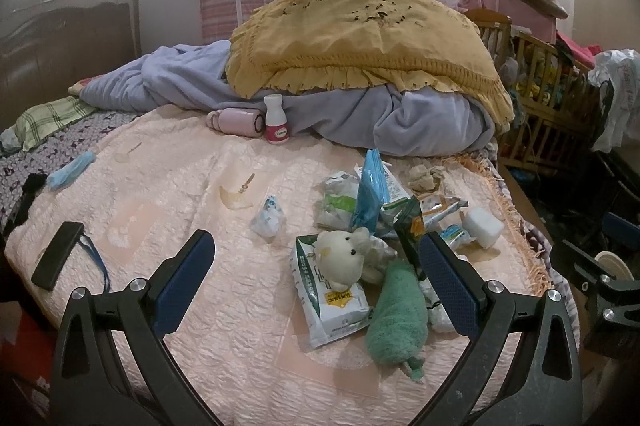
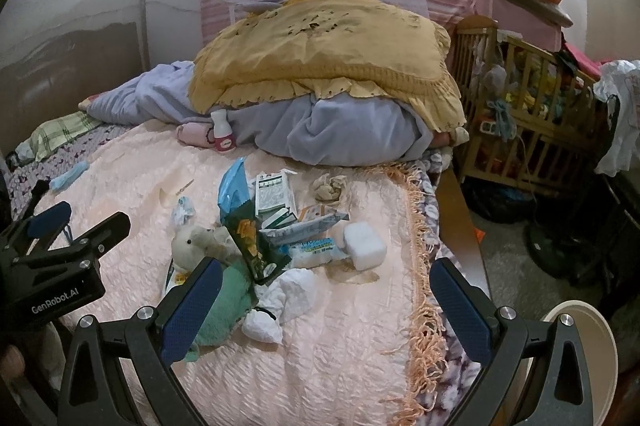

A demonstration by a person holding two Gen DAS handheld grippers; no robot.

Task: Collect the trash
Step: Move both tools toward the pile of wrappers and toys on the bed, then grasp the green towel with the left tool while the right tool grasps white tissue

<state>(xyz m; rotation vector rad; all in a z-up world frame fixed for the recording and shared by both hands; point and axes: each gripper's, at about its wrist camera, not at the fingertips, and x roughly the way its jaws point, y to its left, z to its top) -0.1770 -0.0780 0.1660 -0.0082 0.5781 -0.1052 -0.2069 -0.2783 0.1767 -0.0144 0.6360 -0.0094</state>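
A heap of litter lies on the pink quilt: a blue wrapper, a dark green snack bag, a white-green tissue pack, a crumpled brown paper ball, white crumpled tissue and a small crushed wrapper. My left gripper hangs open just above the tissue pack and a cream plush toy. My right gripper is open over the white tissue. Nothing sits between either pair of fingers.
A green plush lies by the heap, with a white foam block at its right. A white bottle, a pink flask, a face mask and a black case lie about. A wooden crib stands right; a round bin rim sits low right.
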